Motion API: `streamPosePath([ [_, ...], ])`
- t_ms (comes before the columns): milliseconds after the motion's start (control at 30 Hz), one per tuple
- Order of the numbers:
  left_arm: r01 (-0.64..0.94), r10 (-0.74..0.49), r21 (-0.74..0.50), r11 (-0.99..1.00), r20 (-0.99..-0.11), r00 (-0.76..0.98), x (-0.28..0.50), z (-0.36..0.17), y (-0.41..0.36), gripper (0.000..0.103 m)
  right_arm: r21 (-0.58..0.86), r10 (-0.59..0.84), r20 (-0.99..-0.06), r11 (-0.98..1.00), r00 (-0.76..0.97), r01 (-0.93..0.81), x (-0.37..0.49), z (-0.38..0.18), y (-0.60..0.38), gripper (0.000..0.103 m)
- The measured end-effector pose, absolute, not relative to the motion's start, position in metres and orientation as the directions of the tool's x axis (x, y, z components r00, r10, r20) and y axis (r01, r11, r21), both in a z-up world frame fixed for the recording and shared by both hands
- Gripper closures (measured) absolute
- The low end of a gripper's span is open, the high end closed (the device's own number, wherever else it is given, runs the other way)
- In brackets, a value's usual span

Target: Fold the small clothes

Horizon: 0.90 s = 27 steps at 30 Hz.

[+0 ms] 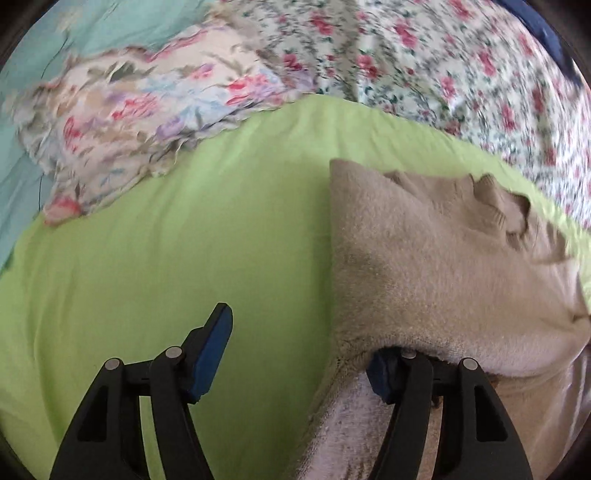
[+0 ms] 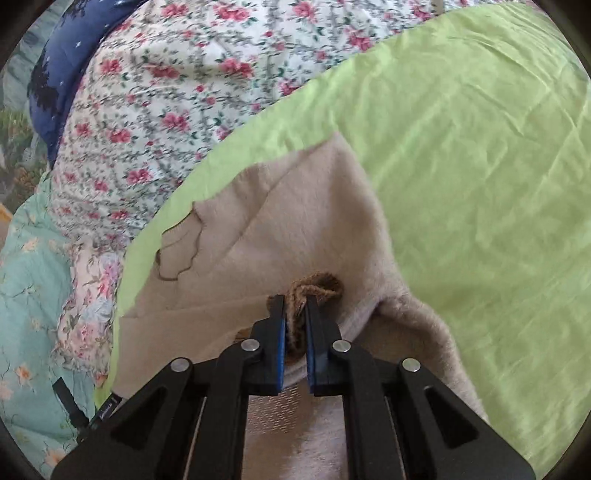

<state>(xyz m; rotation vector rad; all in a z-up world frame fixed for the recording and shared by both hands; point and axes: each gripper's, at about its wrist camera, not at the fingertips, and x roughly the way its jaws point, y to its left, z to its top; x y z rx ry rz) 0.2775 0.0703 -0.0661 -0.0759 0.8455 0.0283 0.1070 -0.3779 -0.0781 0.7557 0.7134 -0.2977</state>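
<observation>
On the left, the left gripper (image 1: 295, 354) is held wide, one finger over the bare lime-green sheet (image 1: 184, 240), the other tucked under the edge of the beige fleece garment (image 1: 424, 258), nothing pinched. The garment is spread on the sheet. Rightward, the right gripper (image 2: 295, 314) is clamped on its brown trim (image 2: 316, 284). The fleece is judged soft, light and floppy; hems are best taken.

Lime-green sheet (image 1: 184, 240) covers the work area. Along its far edge: white quilt with small red roses (image 1: 424, 66), and a pale watercolour-floral cloth (image 1: 140, 107) bunched at the far-left corner, overlapping the sheet. Teal bedding (image 1: 110, 26) beyond that. Navy fabric (image 2: 62, 59) past the rose quilt.
</observation>
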Motion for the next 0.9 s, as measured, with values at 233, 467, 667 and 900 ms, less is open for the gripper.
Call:
streamPosePath([
  [233,-0.056,-0.044,-0.099,0.994,-0.787,0.615,0.290,-0.077,0.075,0.035,0.288,-0.209,-0.758,0.744,0.618,0.604,0.118,-0.054,-0.369,0.087],
  [467,-0.058,-0.072,-0.140,0.988,-0.767,0.637,0.286,-0.079,0.079,0.034,0.431,0.082,-0.663,0.854,0.744,0.290,0.135,-0.044,-0.293,0.087],
  [667,-0.050,-0.122,-0.209,0.977,-0.730,0.672,0.278,-0.076,0.086,0.034,0.507,0.503,-0.700,0.850,0.507,-0.143,0.199,-0.083,-0.163,0.087],
  [900,-0.032,-0.203,-0.309,0.951,-0.698,0.687,0.276,-0.079,0.096,0.034,0.438,0.415,-0.740,0.894,0.530,-0.088,0.245,-0.120,-0.140,0.087],
])
